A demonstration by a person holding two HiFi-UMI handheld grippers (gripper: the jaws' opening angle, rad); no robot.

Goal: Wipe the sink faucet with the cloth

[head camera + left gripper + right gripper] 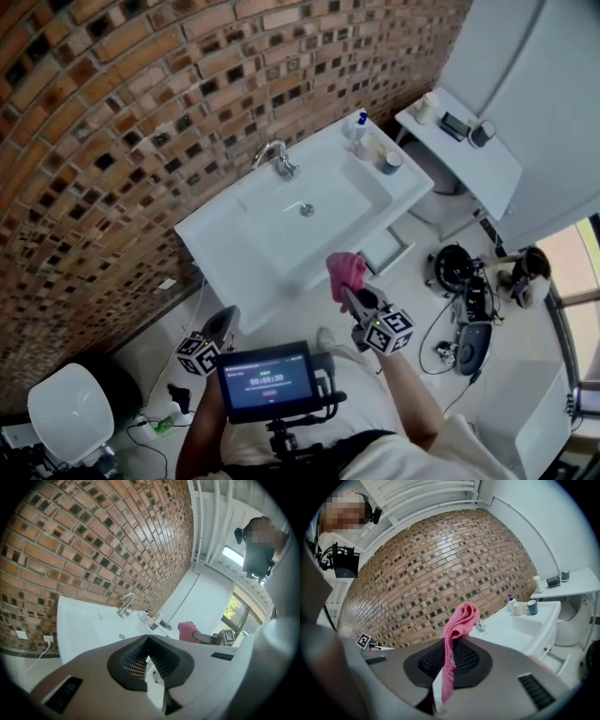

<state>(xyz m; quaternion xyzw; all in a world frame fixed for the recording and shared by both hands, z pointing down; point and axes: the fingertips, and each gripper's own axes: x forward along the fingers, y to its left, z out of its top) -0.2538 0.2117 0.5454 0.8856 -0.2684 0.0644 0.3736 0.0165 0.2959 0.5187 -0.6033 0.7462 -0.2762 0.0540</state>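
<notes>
Right gripper (352,298): jaws pinching cloth (345,270), off front edge of sink (211,234). Left gripper (221,326): jaws pressed together, empty. Risk: loose cloth slipping out against faucet (275,157).

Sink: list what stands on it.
A faucet at the back; a pump bottle, white cup and blue cup at a back corner. The held cloth hides part of the front edge.
</notes>
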